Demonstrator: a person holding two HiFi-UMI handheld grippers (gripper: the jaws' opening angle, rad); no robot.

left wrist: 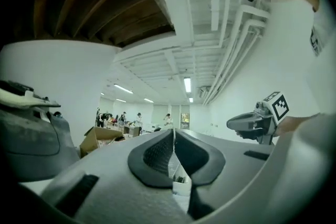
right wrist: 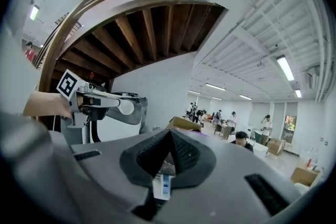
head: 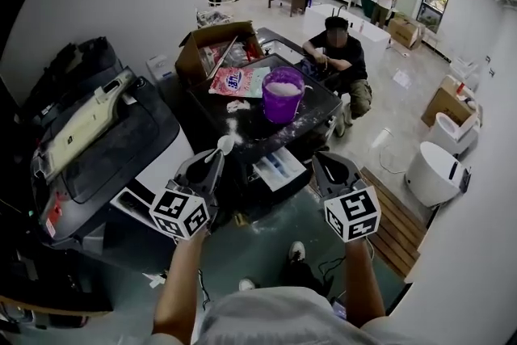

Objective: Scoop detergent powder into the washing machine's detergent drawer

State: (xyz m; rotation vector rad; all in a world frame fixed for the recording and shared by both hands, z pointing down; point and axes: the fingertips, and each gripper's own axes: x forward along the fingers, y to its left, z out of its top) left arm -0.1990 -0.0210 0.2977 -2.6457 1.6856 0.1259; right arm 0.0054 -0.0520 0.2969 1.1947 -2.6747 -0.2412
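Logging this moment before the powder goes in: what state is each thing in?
left gripper: shut on the scoop
right gripper: shut, empty
detergent drawer: pulled open
purple bucket: uncovered, white powder inside
cardboard box: flaps open

A purple bucket (head: 283, 105) holds white powder (head: 283, 88), the detergent bag (head: 238, 81) is pink and white, the scoop (head: 224, 145) white, the drawer (head: 279, 167) white and blue, and the grey left gripper (head: 213, 161) and right gripper (head: 322, 163) bear black-and-white square-patterned cubes.

No legible text anywhere; blue logo on pink detergent bag (head: 240, 82) too small to read.
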